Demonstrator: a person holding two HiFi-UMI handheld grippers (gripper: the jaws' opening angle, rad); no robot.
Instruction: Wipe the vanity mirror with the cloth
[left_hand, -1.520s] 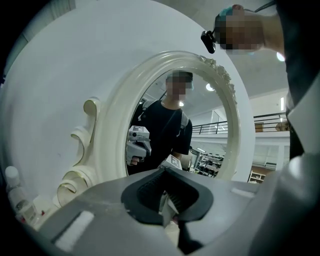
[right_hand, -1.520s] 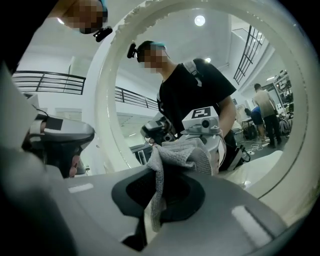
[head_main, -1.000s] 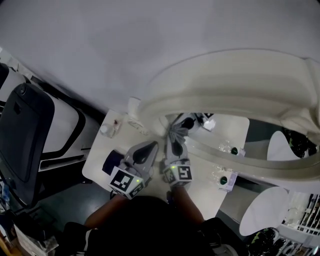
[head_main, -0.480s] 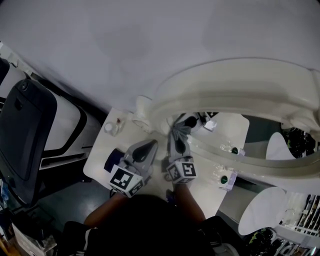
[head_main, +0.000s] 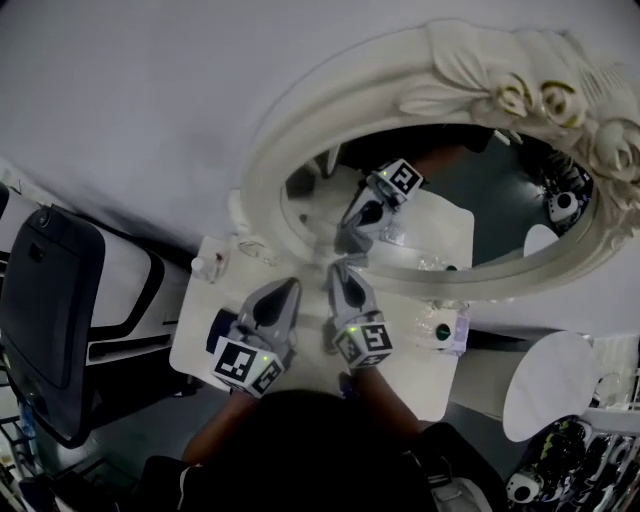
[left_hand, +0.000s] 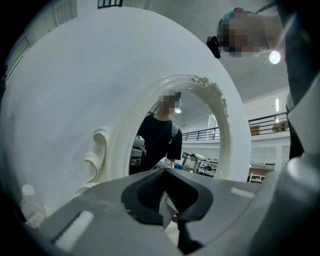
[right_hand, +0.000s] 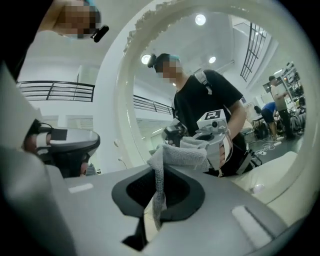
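white desk (head_main: 196, 335): r gripper (head_main: 339, 270) clamped on grey cloth (right_hand: 170, 156), mirror (head_main: 480, 200) just ahead; l gripper (head_main: 286, 290) jaws together, empty.

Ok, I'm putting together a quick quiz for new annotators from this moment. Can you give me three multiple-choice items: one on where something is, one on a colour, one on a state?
1. Where is the cloth?
A) in the left gripper
B) in the right gripper
C) in neither gripper

2. What colour is the mirror frame?
A) black
B) red
C) cream-white

3. How do the left gripper's jaws stand?
A) together, nothing held
B) spread wide
C) clamped on the cloth

Answers:
1 B: the right gripper view shows grey fabric rising from between its shut jaws.
2 C: the head view shows a pale carved oval round the glass.
3 A: the left gripper view shows its jaws meeting with nothing between them.
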